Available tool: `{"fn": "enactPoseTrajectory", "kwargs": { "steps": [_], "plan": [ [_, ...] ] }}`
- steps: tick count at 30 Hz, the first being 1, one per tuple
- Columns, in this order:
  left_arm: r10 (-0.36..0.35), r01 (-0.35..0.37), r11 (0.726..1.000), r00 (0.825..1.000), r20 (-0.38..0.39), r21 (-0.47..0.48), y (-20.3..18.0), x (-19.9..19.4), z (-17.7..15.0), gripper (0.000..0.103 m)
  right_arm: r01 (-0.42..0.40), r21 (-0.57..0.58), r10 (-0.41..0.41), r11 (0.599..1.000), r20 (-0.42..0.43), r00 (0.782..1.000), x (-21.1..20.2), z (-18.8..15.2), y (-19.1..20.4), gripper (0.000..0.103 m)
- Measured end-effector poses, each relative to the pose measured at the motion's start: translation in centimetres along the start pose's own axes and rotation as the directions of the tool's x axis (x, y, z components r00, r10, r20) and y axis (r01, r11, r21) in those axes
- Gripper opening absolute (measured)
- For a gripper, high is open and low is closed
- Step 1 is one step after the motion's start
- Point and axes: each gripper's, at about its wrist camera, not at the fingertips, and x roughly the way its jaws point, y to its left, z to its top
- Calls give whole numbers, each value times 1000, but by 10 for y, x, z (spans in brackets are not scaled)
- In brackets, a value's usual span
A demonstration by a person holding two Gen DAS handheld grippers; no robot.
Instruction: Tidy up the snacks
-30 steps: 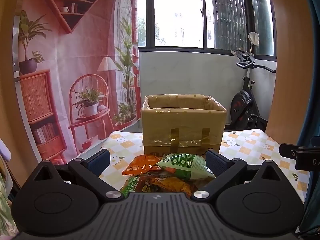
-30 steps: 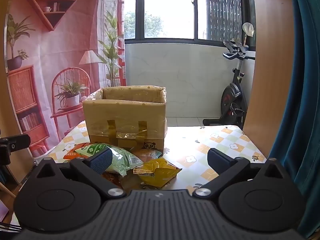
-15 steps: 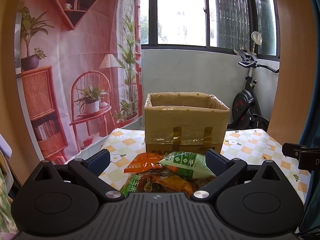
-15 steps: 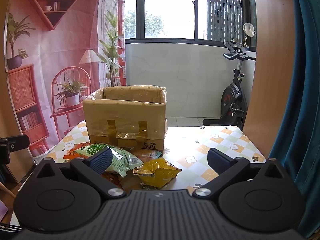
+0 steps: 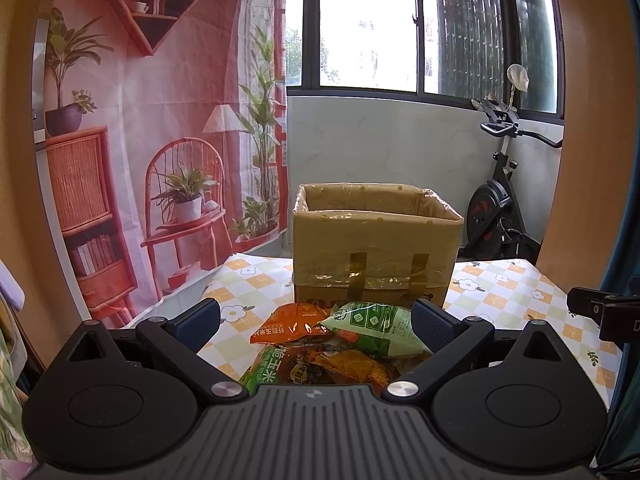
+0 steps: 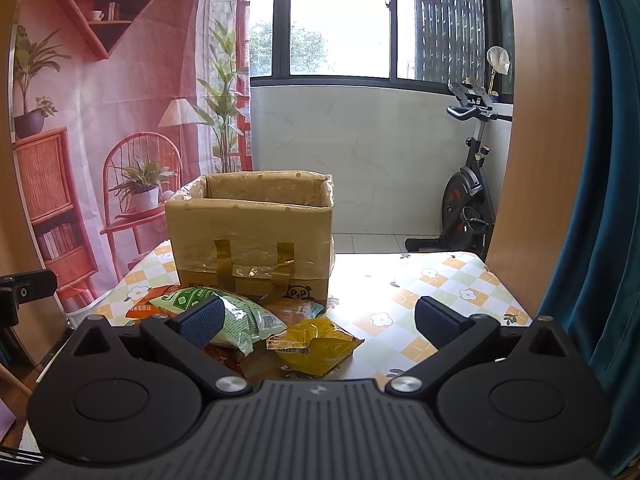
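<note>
My left claw [image 5: 314,316] is spread wide and holds nothing; low in the middle of its view sits the snack pile, a green packet [image 5: 374,326] lying on top beside an orange packet [image 5: 294,322]. The cardboard box [image 5: 374,248] stands open just behind them on the checkered counter [image 5: 516,292]. My right claw [image 6: 318,320] is likewise released, with a yellow packet [image 6: 316,344] between its fingers [image 6: 438,320], lower centre.

Checked, flower-print table [image 6: 432,292]
Cardboard box [image 6: 252,236] stands ahead of the claws; snack packets [image 5: 344,344] lie heaped between.
</note>
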Motion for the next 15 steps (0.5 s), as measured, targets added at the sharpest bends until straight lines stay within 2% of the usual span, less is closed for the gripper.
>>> {"fn": "enactPoseTrajectory", "kwargs": {
  "steps": [15],
  "plan": [
    [1, -1, 1000, 1000, -9, -9, 0, 2, 0, 102, -1, 0, 1, 1000, -2, 1000, 1, 0, 0, 103]
  ]
}}
